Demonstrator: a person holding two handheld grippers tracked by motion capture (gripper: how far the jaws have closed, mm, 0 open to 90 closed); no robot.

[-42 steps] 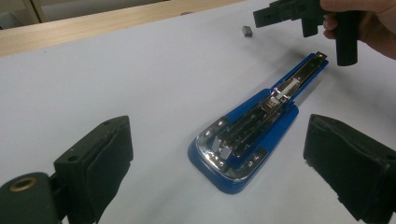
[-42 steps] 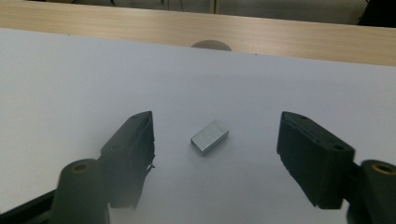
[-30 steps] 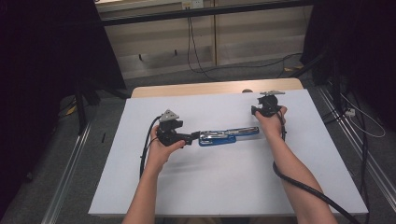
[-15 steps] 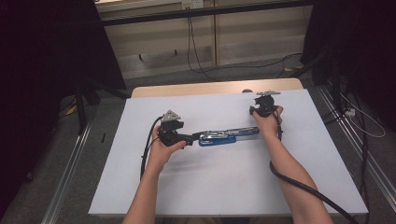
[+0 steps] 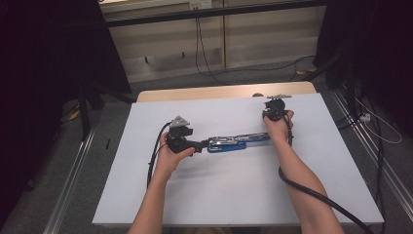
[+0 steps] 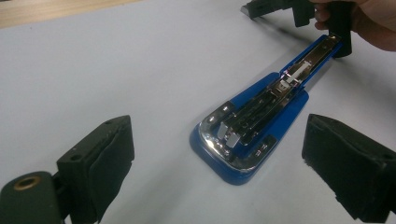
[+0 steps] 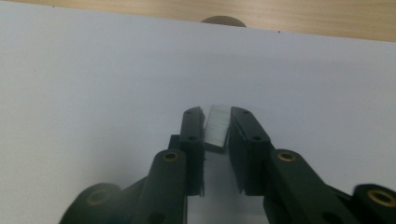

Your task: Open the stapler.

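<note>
A blue and chrome stapler [image 5: 236, 141] lies folded out flat on the white table top [image 5: 234, 195], its staple channel [image 6: 299, 70] exposed. My left gripper [image 5: 202, 143] sits at the stapler's wide left end. Its jaws stand open on either side of that end [image 6: 222, 135] without touching it. My right gripper [image 5: 274, 105] is just beyond the stapler's far right tip, pointing away from the person. Its jaws have just been closing and now pinch a short silvery strip of staples [image 7: 217, 128] between the pads, right gripper [image 7: 217, 116].
A bare wooden strip [image 5: 219, 91] runs along the table's far edge, with a small dark round mark [image 7: 223, 20] on it. Each gripper's black cable [image 5: 302, 187] trails back over the near edge. Metal rails [image 5: 73, 170] and floor cables flank the table.
</note>
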